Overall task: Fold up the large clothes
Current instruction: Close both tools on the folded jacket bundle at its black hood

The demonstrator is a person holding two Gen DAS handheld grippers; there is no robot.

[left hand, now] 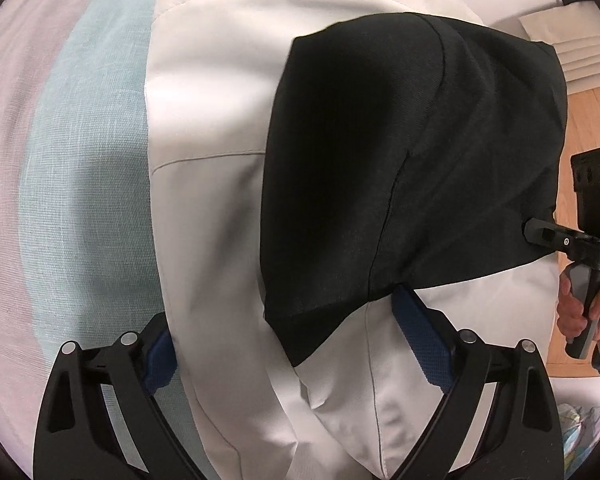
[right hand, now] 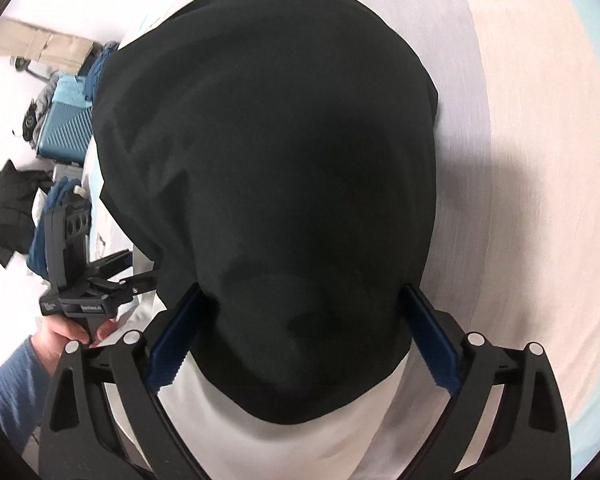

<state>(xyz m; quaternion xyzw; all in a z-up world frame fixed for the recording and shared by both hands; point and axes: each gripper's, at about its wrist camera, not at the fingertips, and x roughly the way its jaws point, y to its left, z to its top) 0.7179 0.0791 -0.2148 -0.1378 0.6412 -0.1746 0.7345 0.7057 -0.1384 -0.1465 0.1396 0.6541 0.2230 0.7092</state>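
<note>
fingers of both the left gripper and right gripper stand spread around a large black-and-white smooth garment, half lifted off the striped bed; folding looks barely begun.

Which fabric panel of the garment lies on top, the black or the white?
The black panel lies on top; it drapes over the white panel, which shows beneath and beside it.

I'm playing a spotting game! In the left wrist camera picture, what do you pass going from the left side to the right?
Pink sheet → pale blue sheet → white fabric → black fabric → right gripper, held by a hand.
</note>
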